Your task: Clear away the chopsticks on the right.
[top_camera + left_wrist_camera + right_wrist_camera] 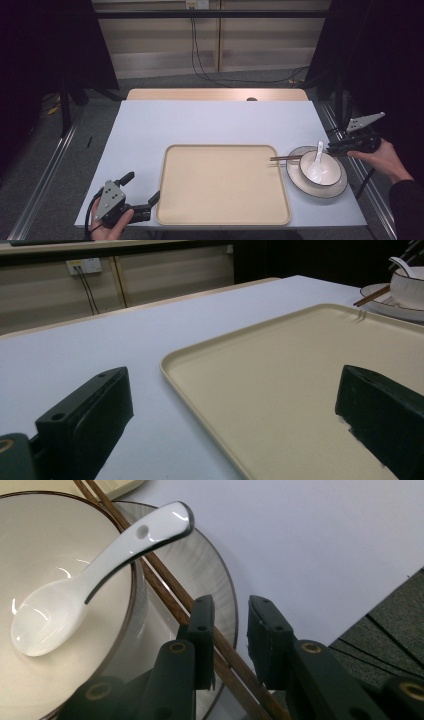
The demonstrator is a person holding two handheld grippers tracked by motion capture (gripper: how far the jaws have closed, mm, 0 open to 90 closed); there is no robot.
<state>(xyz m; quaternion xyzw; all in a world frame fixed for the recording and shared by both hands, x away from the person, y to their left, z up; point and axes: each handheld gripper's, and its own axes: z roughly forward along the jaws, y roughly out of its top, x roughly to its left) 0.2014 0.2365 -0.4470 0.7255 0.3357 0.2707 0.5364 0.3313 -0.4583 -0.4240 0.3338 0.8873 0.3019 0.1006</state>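
Two chopsticks point(170, 597) between the right gripper's point(230, 625) parted jaws: squeeze evenly and lift level off the plate point(225, 590), clear of spoon point(95, 582) and bowl point(40, 555).

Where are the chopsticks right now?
In the high view, the chopsticks lie at the right, across the plate behind the bowl, tips over the tray's edge.

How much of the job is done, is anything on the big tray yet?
Not yet: the beige tray holds nothing. The bowl with its white spoon sits on the plate beside the tray. In hand: the right gripper has its jaws around the wooden chopsticks, with a gap showing. The left gripper waits open at the tray's edge. Probably left: moving the tableware over.
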